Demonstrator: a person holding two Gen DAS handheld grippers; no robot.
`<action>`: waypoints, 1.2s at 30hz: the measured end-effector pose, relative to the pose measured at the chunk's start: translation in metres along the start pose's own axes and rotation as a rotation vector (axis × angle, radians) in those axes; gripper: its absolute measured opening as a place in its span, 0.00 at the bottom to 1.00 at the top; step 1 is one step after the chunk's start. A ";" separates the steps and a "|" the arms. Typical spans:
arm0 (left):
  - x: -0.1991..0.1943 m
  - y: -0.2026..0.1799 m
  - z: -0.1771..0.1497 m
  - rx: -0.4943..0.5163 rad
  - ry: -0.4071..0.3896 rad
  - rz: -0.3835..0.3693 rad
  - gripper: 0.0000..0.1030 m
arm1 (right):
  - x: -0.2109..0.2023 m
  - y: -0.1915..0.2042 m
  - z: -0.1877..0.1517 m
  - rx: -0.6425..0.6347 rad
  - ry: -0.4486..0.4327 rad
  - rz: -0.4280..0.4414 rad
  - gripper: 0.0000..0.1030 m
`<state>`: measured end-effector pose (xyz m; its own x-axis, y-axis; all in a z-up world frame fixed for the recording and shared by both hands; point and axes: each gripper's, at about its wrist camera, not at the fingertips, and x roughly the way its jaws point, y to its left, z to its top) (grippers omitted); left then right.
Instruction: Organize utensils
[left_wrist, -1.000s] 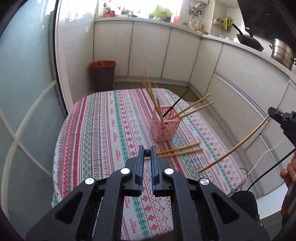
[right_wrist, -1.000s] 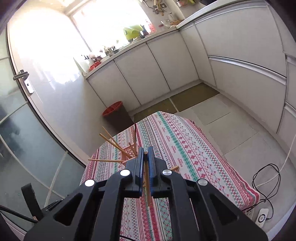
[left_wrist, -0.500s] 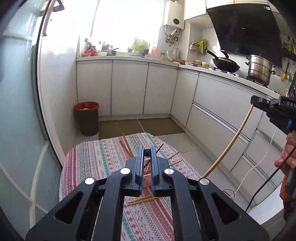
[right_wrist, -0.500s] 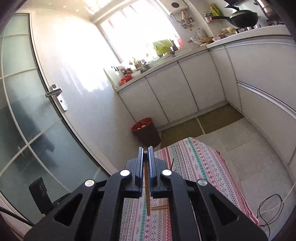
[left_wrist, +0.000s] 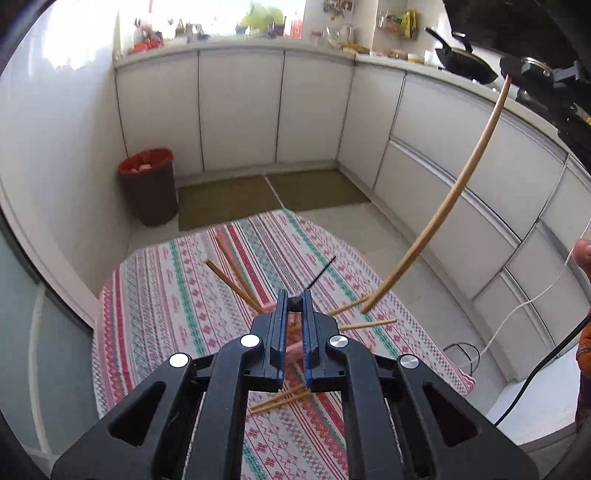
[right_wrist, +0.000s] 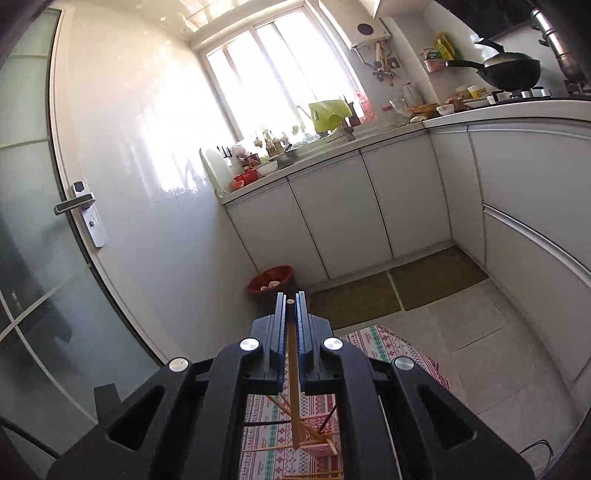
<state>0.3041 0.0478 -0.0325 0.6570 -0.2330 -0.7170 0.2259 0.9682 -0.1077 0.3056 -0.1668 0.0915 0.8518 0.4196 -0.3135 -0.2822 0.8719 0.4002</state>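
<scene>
My right gripper (right_wrist: 291, 301) is shut on a wooden chopstick (right_wrist: 293, 387) that hangs down between its jaws toward the pink holder (right_wrist: 321, 448) below. In the left wrist view the same chopstick (left_wrist: 443, 206) slants down from the upper right, its tip just above the holder's right side. The pink holder (left_wrist: 293, 347) is mostly hidden behind my left gripper (left_wrist: 294, 301), which is shut and empty, above the table. Several chopsticks (left_wrist: 236, 278) stick out of the holder. Two loose chopsticks (left_wrist: 277, 400) lie on the striped tablecloth (left_wrist: 166, 302).
A red-lined bin (left_wrist: 147, 184) stands on the floor beyond the table, by the white cabinets (left_wrist: 240, 110). A glass door (right_wrist: 55, 258) is at left. A wok (right_wrist: 509, 70) sits on the stove. Cables (left_wrist: 517, 314) lie on the floor to the right.
The left gripper has tilted down again over the holder. The right gripper has risen and tipped up, and the held chopstick's tip has come near the holder.
</scene>
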 end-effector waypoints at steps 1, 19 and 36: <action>0.008 0.003 0.001 -0.022 0.017 -0.022 0.09 | 0.010 -0.001 -0.002 -0.006 0.013 -0.002 0.05; -0.049 0.057 0.005 -0.172 -0.215 0.016 0.40 | 0.121 -0.001 -0.072 -0.043 0.190 -0.036 0.08; -0.081 0.036 -0.010 -0.176 -0.258 0.020 0.68 | 0.042 0.023 -0.088 -0.193 0.124 -0.137 0.48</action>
<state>0.2520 0.1027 0.0148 0.8262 -0.2078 -0.5237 0.0980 0.9683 -0.2297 0.2960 -0.1070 0.0112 0.8305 0.3116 -0.4617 -0.2571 0.9498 0.1784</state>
